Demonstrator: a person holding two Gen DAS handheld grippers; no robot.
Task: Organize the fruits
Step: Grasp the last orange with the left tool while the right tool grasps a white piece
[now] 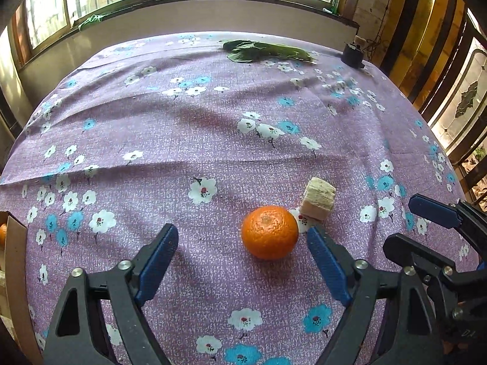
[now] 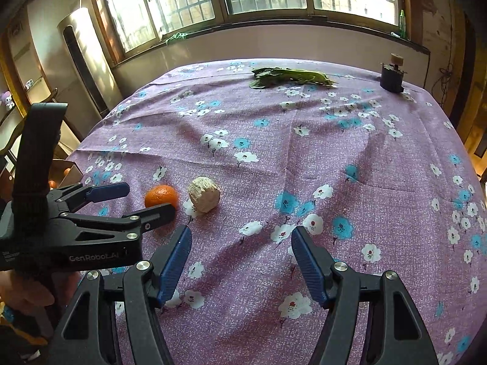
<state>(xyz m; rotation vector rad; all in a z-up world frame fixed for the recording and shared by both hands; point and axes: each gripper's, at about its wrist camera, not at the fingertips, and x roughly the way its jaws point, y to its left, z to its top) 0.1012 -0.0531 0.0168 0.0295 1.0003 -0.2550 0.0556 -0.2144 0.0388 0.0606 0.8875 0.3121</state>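
An orange mandarin (image 1: 269,232) lies on the purple flowered tablecloth (image 1: 213,140). My left gripper (image 1: 242,231) is open and straddles it: the right blue pad is close to the fruit, the left pad well off it. The right wrist view shows that left gripper (image 2: 148,198) around the mandarin (image 2: 161,195) from the side. Just behind the mandarin sits a pale ridged chunk (image 1: 318,202) (image 2: 204,194). To the right of both, my right gripper (image 2: 241,232) hangs open over bare cloth, with nothing between its fingers; it also shows at the right edge of the left wrist view (image 1: 401,222).
Green leafy vegetables (image 1: 268,51) (image 2: 289,77) lie at the table's far edge, and a small dark corked jar (image 1: 353,53) (image 2: 392,76) stands at the far right corner. A cardboard box (image 1: 13,243) holding an orange fruit stands at the table's left edge. Windows run behind the table.
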